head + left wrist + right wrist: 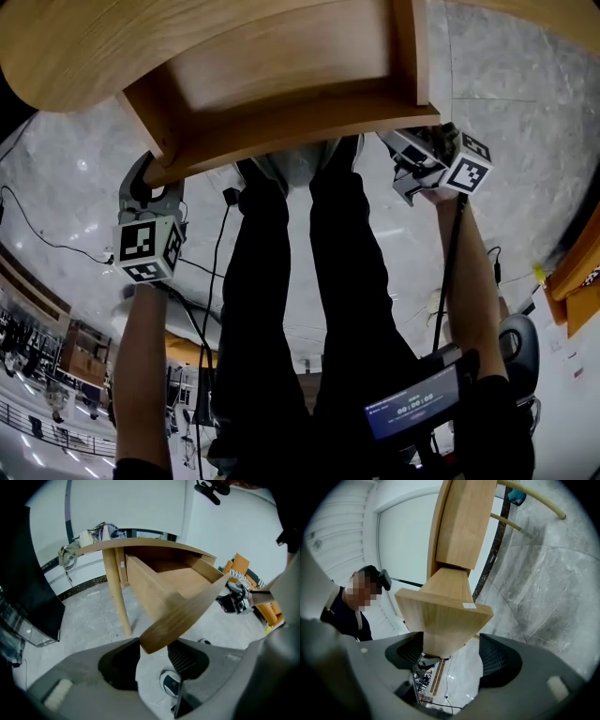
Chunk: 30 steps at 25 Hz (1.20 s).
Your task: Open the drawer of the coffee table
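The wooden coffee table (84, 47) has its drawer (281, 56) pulled out toward me, and the box (183, 576) looks empty. The curved drawer front (281, 127) runs across between my hands. My left gripper (150, 183) is at the front's left end; in the left gripper view the panel's tip (157, 637) sits between the wide jaws of the left gripper (152, 660). My right gripper (405, 159) is at the right end. There the panel (440, 620) lies against the left pad (410, 651), with a gap to the right pad (497, 660).
My legs (309, 281) stand on the grey marble floor under the drawer, with cables (211, 281) beside them. Orange furniture (577, 272) is at the right. A table leg (117, 592), a dark cabinet (28, 597) and clothing on the tabletop (101, 529) show. A person (347, 611) stands nearby.
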### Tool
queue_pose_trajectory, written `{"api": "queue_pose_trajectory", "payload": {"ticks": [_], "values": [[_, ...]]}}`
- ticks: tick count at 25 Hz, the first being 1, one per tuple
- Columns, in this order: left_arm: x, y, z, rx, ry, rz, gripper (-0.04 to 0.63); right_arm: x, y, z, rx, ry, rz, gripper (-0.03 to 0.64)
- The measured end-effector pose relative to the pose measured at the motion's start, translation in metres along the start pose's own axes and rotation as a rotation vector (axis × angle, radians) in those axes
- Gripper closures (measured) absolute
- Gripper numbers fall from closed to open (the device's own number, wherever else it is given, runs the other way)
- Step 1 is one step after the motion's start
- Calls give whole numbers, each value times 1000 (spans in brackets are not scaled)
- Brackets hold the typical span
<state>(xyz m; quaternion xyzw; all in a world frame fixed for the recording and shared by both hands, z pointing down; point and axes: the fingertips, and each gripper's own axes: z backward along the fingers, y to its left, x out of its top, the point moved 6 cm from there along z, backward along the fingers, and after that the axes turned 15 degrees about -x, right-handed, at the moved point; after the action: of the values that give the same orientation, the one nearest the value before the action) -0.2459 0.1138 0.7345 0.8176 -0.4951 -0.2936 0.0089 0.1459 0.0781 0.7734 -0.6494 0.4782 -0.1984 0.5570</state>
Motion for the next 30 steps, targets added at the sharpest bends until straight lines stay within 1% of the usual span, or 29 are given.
{"api": "queue_pose_trajectory", "payload": {"ticks": [2, 5, 8, 11, 14, 16, 18, 20, 22, 23, 24, 25, 26, 28, 30], "values": [[-1, -3, 3, 7, -12, 26, 405, -3, 5, 7, -27, 9, 6, 241], [-10, -4, 13, 29, 10, 54, 405, -13, 16, 17, -73, 56, 29, 241], [-20, 1, 26, 85, 38, 67, 405, -20, 19, 36, -139, 99, 46, 241], [-15, -2, 46, 127, 49, 45, 405, -9, 29, 61, -211, 99, 84, 266], [-3, -10, 72, 152, 21, 61, 405, 13, 59, 83, -278, 95, 166, 312], [11, -17, 99, 167, -11, 85, 405, 27, 90, 93, -303, 77, 198, 347], [35, -23, 127, 183, -58, 90, 405, 42, 125, 95, -300, 57, 237, 377], [67, -31, 152, 187, -108, 63, 405, 59, 162, 89, -292, 40, 302, 395], [97, -46, 173, 177, -133, -8, 405, 75, 203, 82, -297, 28, 367, 420], [110, -57, 183, 165, -138, -57, 405, 82, 224, 78, -307, 26, 405, 449], [124, -69, 192, 147, -145, -104, 405, 89, 246, 74, -321, 26, 450, 492], [139, -81, 201, 127, -157, -141, 405, 97, 269, 69, -332, 26, 499, 538], [155, -93, 211, 106, -176, -162, 411, 105, 294, 64, -333, 22, 546, 572], [186, -116, 236, 62, -229, -153, 415, 121, 346, 56, -312, -1, 618, 606], [221, -138, 262, 9, -303, -118, 436, 138, 396, 51, -293, -36, 667, 607]]}}
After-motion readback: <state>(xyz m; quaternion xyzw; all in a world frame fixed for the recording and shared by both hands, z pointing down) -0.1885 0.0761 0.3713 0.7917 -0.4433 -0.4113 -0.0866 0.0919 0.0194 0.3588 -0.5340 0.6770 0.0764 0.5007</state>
